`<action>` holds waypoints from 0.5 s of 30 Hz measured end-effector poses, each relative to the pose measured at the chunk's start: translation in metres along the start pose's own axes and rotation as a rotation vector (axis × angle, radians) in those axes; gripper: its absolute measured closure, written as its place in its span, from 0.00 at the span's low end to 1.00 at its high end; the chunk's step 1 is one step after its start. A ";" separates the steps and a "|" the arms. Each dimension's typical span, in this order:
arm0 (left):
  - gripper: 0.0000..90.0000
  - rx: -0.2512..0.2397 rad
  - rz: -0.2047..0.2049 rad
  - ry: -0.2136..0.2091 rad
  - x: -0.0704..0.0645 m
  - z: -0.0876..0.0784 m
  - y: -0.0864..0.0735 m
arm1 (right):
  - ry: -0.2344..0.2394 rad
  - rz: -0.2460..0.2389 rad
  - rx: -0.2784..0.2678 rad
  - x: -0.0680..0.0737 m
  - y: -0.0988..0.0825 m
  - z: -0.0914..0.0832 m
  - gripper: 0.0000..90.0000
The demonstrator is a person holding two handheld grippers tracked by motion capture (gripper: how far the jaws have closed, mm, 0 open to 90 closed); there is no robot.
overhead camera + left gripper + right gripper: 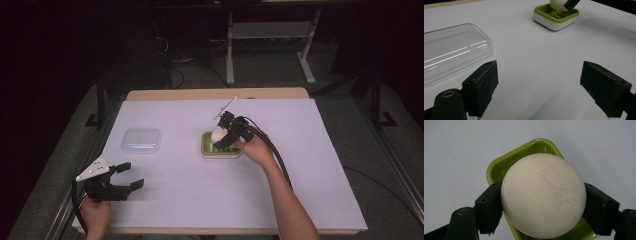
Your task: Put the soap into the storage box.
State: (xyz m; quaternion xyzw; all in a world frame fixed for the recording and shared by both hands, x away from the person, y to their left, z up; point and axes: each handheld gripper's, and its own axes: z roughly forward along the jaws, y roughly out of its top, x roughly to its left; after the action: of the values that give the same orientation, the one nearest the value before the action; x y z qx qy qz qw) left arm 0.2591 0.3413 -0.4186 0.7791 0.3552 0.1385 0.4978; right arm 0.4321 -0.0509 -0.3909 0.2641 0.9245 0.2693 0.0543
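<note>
Gripping a round white soap bar (543, 195) just above the green soap dish (499, 168) at mid-table, my right gripper (223, 138) risks squeezing it loose; it looks slick. My left gripper (126, 176) waits wide apart, near left, beside a clear lid (451, 52).

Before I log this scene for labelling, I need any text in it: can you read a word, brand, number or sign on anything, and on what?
None can be read.
Round cream-white soap bar, held in the right gripper: plain, no stamp.
Green and white square soap dish: no label seen.
Clear plastic rectangular lid: reflections, no print.
Open left gripper, white table cover: unmarked.
</note>
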 end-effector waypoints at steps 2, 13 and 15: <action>0.16 0.001 0.000 0.001 0.000 0.000 0.000 | -0.001 -0.001 0.001 0.000 0.000 0.001 0.27; 0.16 0.001 0.002 0.001 0.000 -0.001 0.000 | 0.001 0.019 0.019 -0.002 -0.003 0.008 0.26; 0.16 -0.001 0.000 0.001 0.000 0.000 0.000 | -0.001 0.019 0.020 -0.003 -0.005 0.009 0.26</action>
State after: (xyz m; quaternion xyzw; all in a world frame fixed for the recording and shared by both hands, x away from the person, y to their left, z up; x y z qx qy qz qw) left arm 0.2591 0.3420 -0.4187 0.7788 0.3554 0.1388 0.4979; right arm 0.4345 -0.0515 -0.4012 0.2734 0.9246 0.2606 0.0498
